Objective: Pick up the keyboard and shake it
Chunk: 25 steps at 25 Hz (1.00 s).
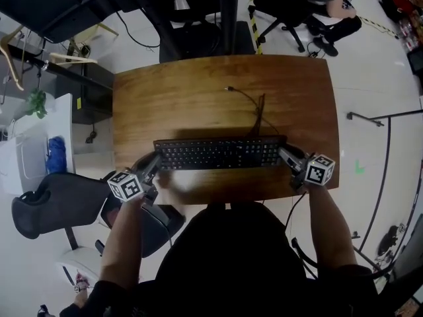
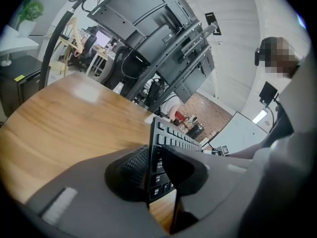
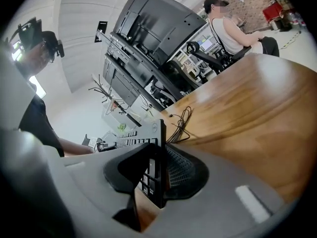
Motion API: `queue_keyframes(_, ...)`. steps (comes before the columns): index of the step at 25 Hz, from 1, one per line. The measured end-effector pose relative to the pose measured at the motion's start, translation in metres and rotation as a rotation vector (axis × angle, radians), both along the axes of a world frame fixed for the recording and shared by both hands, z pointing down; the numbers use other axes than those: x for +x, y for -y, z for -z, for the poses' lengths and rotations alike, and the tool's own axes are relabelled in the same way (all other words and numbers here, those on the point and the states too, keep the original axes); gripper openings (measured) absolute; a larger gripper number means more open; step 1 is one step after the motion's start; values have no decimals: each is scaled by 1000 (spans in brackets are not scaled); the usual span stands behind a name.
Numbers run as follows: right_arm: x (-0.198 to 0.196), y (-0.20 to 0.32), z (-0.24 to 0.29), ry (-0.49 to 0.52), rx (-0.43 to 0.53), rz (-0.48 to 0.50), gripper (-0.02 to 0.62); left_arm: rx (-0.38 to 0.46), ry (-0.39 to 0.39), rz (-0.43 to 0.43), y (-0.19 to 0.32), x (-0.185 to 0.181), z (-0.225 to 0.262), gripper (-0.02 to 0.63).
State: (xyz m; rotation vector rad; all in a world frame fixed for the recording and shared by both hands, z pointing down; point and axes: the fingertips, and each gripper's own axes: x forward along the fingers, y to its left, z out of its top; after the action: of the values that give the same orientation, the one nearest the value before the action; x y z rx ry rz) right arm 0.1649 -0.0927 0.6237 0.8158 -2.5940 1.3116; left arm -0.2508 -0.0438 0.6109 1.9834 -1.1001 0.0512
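Note:
A black keyboard (image 1: 218, 154) hangs level above the wooden table (image 1: 198, 98), casting a shadow below it. My left gripper (image 1: 153, 165) is shut on its left end. My right gripper (image 1: 285, 154) is shut on its right end. In the left gripper view the keyboard (image 2: 171, 140) stands on edge between the jaws of the left gripper (image 2: 156, 170), pads pressed on both faces. The right gripper view shows the keyboard (image 3: 133, 138) clamped the same way by the right gripper (image 3: 156, 172). Its black cable (image 1: 254, 107) trails across the table toward the far edge.
A black office chair (image 1: 59, 200) stands at the table's left near corner. A white cabinet (image 1: 33, 144) with a blue item sits further left. Black monitor stands (image 1: 198, 18) rise behind the table. A seated person (image 3: 228, 29) is in the background.

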Motion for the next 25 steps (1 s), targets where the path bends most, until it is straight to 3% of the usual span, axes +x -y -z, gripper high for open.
queue_keyframes(12,-3,1,-31,-79,-81,3,84,-103,74,-33,5,2,-31,79)
queue_keyframes(16,-4,4,-35,-97,-88,-19,84,-135,103,-7,7,1,-41,80)
queue_keyframes(21,-6,12,-41,-188,-92,-54,86,-191,150,18,11,-3,-54,82)
queue_keyframes(25,-7,16,-50,-274,-114,-107,95,-264,135,53,5,-3,-71,86)
